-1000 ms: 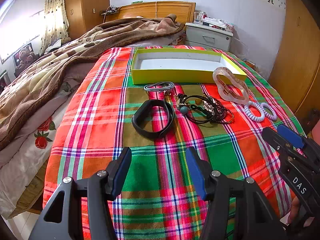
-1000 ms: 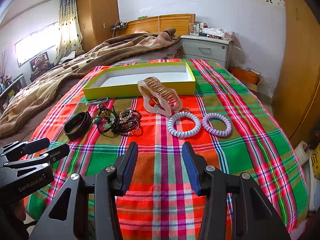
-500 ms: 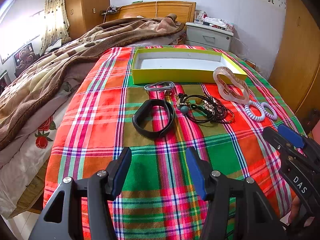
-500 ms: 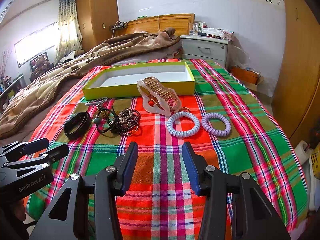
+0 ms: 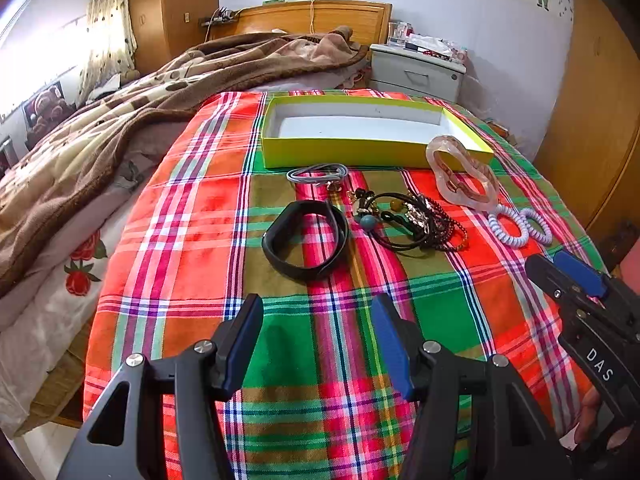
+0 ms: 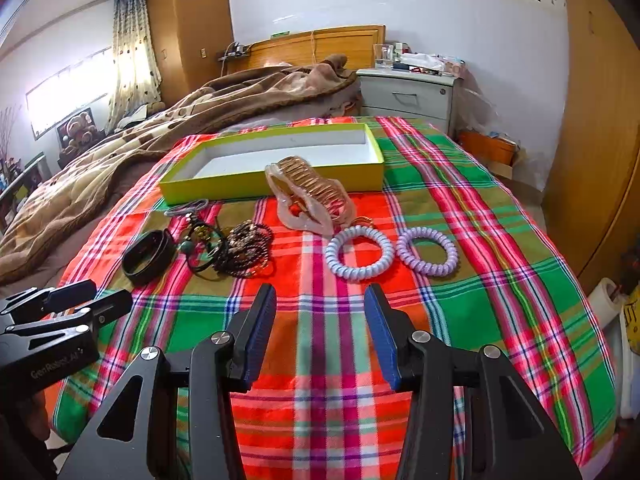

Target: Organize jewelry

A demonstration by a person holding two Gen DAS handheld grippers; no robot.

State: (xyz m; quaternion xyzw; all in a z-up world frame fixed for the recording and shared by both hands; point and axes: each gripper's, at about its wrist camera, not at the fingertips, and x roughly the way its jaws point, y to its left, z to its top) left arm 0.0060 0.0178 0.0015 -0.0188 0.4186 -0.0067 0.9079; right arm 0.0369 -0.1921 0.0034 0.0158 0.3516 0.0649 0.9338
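Since both the left gripper (image 5: 316, 344) and right gripper (image 6: 320, 332) hover spread and empty over the near plaid bedspread (image 6: 460, 184), nothing is held. The black wristband (image 5: 306, 240), left of the tangled bead bracelets (image 5: 424, 220) and short of the yellow-green box (image 5: 360, 152), looks light and springy; pinching its near wall seems best.

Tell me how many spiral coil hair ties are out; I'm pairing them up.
2. The pale blue-white coil tie lies below the clear hair claw; the lilac coil tie lies to its right, touching or nearly so. None seems hidden.
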